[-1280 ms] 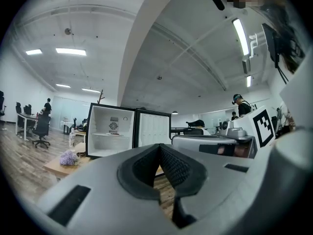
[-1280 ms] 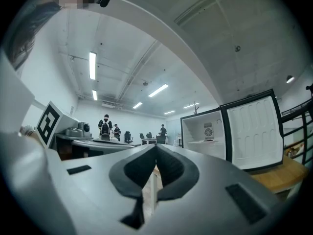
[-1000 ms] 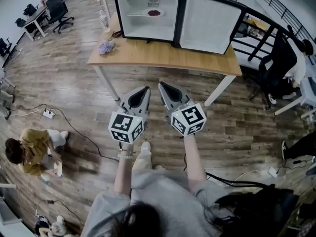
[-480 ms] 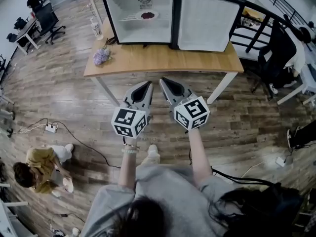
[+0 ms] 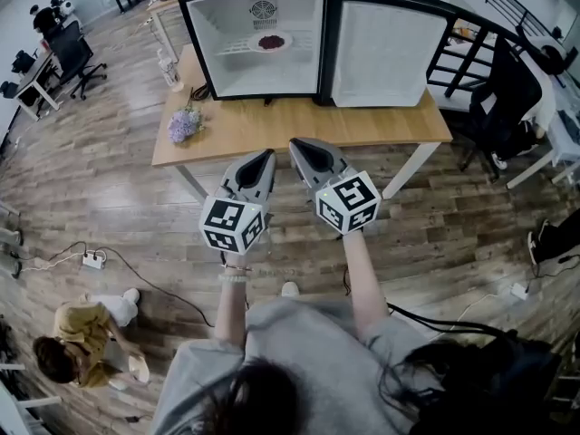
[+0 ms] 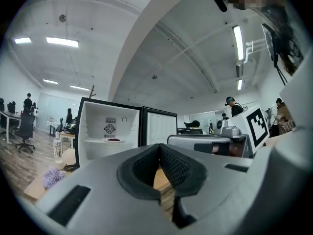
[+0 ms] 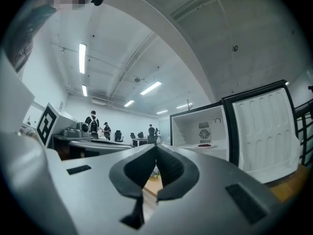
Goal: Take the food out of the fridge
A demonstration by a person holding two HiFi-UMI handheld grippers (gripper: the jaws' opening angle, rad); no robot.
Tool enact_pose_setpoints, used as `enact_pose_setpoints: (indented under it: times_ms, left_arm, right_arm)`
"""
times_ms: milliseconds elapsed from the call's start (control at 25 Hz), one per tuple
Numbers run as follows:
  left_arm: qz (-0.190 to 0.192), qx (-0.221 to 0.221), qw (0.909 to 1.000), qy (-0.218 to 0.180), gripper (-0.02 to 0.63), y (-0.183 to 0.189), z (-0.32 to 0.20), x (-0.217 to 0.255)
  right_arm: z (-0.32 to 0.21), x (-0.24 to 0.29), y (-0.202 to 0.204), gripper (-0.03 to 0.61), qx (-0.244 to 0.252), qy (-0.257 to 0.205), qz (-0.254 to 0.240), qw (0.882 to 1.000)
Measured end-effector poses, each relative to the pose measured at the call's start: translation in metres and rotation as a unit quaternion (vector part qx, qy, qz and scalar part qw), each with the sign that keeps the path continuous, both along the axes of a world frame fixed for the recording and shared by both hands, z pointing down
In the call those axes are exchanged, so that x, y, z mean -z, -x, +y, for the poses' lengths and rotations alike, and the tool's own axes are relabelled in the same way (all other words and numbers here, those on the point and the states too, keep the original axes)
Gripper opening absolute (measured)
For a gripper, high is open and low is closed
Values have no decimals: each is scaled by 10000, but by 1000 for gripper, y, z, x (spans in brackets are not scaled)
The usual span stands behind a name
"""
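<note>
A small fridge (image 5: 263, 39) stands open on a wooden table (image 5: 299, 120), its door (image 5: 390, 53) swung out to the right. On its white shelf sits a plate of dark red food (image 5: 270, 42), also visible as the plate (image 6: 113, 140) in the left gripper view and the plate (image 7: 204, 145) in the right gripper view. My left gripper (image 5: 265, 159) and right gripper (image 5: 299, 145) hover side by side in front of the table's near edge, level and aimed at the fridge. Both are shut and hold nothing. The left gripper (image 6: 159, 148) and right gripper (image 7: 156, 148) show their tips closed together.
A bunch of purple flowers (image 5: 184, 123) and a bottle (image 5: 167, 69) are at the table's left end. A person (image 5: 72, 347) crouches on the floor at the left near a power strip (image 5: 91, 260). Black railings and a seated person (image 5: 512, 89) are to the right.
The table and fridge have come closer and larger in the head view. Both grippers stayed side by side and shut, now reaching the table's near edge.
</note>
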State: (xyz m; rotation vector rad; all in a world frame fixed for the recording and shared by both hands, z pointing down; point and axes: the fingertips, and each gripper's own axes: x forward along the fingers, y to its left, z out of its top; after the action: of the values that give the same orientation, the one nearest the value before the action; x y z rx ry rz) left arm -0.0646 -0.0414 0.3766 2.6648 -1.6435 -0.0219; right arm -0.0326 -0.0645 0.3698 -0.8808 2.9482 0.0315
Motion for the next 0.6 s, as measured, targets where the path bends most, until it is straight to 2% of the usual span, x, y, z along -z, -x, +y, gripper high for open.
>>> enact_pose_setpoints:
  times_ms: [200,600]
  left_arm:
    - [36,-17,10000,23,8,22,-18,-5]
    - [183,-50,9996,211,8,37,-51,-20]
  right_arm:
    - [-14,-6,27,9,9,1,68,10000]
    - [-50,-21,35,9,-135,247,53,9996]
